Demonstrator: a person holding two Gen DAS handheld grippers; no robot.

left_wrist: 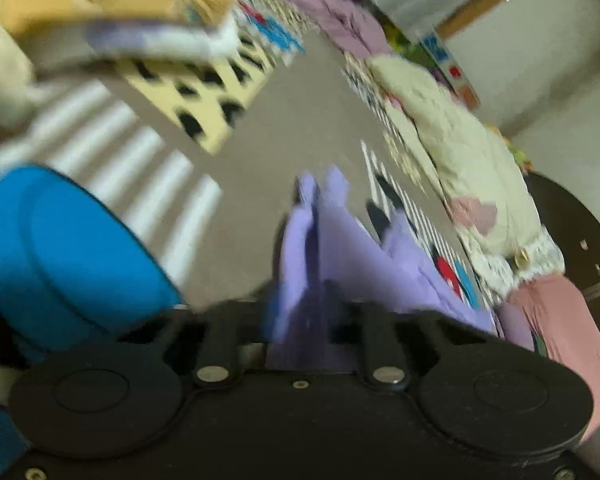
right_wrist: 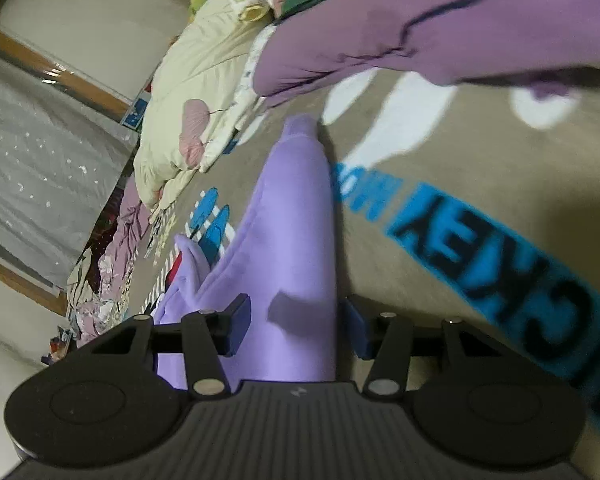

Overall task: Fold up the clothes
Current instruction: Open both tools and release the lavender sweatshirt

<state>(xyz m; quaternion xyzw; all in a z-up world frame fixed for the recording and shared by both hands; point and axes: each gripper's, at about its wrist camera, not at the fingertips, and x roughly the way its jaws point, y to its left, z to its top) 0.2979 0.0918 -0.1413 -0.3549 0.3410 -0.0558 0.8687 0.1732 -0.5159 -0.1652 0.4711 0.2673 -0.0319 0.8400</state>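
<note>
A lilac fleece garment (left_wrist: 352, 248) hangs over the printed grey bedspread (left_wrist: 284, 128). My left gripper (left_wrist: 318, 196) is shut on the garment's edge, its fingers wrapped in the lilac cloth; the view is blurred. In the right wrist view the same garment (right_wrist: 288, 240) runs in a long folded strip between my right gripper's fingers. My right gripper (right_wrist: 296, 320) has its pads spread wide on either side of the cloth, so it is open around it. A dark purple garment (right_wrist: 440, 28) lies across the top of that view.
A cream quilted jacket (left_wrist: 468, 160) and pink trousers (left_wrist: 568, 332) lie along the bed's right side. A folded stack with a yellow top (left_wrist: 112, 0) sits at the far left. A blue object (left_wrist: 56, 256) is close on the left. A pile of clothes (right_wrist: 112, 240) lies by the wall.
</note>
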